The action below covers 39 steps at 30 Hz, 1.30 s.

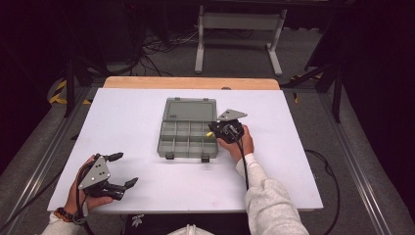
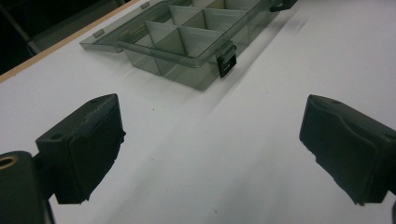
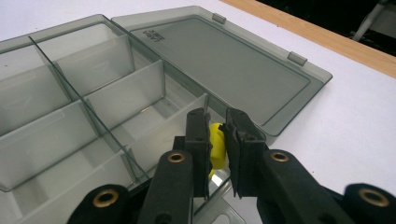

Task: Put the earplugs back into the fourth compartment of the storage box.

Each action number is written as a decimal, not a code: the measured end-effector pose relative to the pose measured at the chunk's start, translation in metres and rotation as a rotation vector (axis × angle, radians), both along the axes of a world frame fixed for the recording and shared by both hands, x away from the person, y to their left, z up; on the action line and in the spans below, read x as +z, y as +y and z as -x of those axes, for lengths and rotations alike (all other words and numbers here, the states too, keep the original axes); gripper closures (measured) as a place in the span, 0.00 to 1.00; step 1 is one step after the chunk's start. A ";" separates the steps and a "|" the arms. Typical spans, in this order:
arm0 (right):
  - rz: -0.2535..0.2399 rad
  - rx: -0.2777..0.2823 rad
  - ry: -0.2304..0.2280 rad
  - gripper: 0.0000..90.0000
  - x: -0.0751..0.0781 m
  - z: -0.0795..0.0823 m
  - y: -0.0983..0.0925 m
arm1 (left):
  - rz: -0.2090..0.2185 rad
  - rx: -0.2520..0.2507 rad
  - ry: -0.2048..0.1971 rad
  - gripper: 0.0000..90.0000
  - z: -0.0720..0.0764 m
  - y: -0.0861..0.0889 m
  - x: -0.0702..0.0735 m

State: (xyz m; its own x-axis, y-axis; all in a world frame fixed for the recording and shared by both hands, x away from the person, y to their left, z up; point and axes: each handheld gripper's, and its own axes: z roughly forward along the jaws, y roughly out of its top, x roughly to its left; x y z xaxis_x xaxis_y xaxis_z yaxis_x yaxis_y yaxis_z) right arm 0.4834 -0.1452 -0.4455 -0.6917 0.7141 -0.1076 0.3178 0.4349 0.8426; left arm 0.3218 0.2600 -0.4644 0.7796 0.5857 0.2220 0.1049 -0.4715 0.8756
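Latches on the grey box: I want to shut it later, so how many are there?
2, both on the front wall of the organizer box: the left latch near its left corner, the right latch near its right corner. None looks hidden.

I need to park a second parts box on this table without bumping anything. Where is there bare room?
The widest bare patch lies left of the compartment box, beyond the left gripper. Another runs along the table's near edge between both forearms. It is crowded at the box's right rim, where the right gripper holds a small yellow piece.
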 end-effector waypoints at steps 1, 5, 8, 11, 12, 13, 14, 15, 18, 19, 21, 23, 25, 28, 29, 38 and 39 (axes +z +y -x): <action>-0.003 -0.002 0.002 0.89 0.000 0.000 0.000 | 0.001 -0.001 0.000 0.08 0.000 0.000 0.000; -0.006 -0.009 0.008 0.88 -0.001 0.000 -0.002 | 0.000 0.000 -0.003 0.08 0.000 0.000 0.000; -0.005 -0.009 0.013 0.88 -0.002 -0.001 -0.002 | -0.001 0.000 -0.002 0.08 0.000 0.000 0.000; -0.011 -0.007 0.015 0.87 -0.002 0.000 -0.002 | 0.003 0.002 -0.002 0.08 0.001 0.000 0.000; -0.011 -0.008 0.014 0.87 -0.002 0.000 -0.002 | 0.004 0.002 -0.003 0.08 0.001 0.000 0.000; -0.010 -0.009 0.013 0.87 -0.002 0.000 -0.002 | 0.003 0.002 -0.003 0.08 0.001 0.000 0.000; -0.010 -0.009 0.013 0.87 -0.002 0.000 -0.002 | 0.003 0.002 -0.003 0.08 0.001 0.000 0.000; -0.013 -0.010 0.011 0.86 -0.002 0.000 -0.002 | 0.002 0.002 -0.003 0.08 0.001 0.000 0.000; -0.021 -0.010 0.016 0.86 -0.002 0.000 -0.004 | -0.004 0.004 -0.008 0.08 0.001 0.000 0.001; -0.021 -0.010 0.016 0.86 -0.002 0.000 -0.004 | -0.004 0.004 -0.008 0.08 0.001 0.000 0.001; -0.018 -0.005 0.021 0.85 -0.002 0.001 -0.003 | 0.000 0.004 -0.004 0.08 0.003 0.001 0.001; -0.010 0.000 0.017 0.84 -0.002 0.002 -0.001 | -0.004 0.010 -0.009 0.08 0.003 0.002 0.001; -0.013 0.001 0.016 0.81 -0.002 0.002 -0.001 | 0.000 0.010 -0.009 0.08 0.003 0.002 0.001; -0.012 0.001 0.010 0.80 -0.001 0.004 -0.001 | 0.000 0.007 -0.007 0.08 0.003 0.001 0.001; -0.018 0.001 0.005 0.80 -0.001 0.005 -0.002 | -0.003 0.006 -0.008 0.08 0.002 0.001 0.001; -0.019 0.037 -0.069 0.75 0.010 0.021 -0.005 | 0.002 0.004 -0.003 0.09 0.001 0.001 0.001; -0.020 0.042 -0.076 0.74 0.012 0.024 -0.006 | -0.004 0.003 -0.006 0.09 0.001 0.001 0.001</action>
State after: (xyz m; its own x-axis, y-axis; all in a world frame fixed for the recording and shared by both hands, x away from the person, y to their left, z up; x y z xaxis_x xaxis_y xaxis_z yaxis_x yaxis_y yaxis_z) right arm 0.4598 -0.1514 -0.4336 -0.7114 0.6872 -0.1473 0.2341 0.4293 0.8723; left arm 0.3208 0.2608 -0.4636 0.7761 0.5875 0.2289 0.1013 -0.4745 0.8744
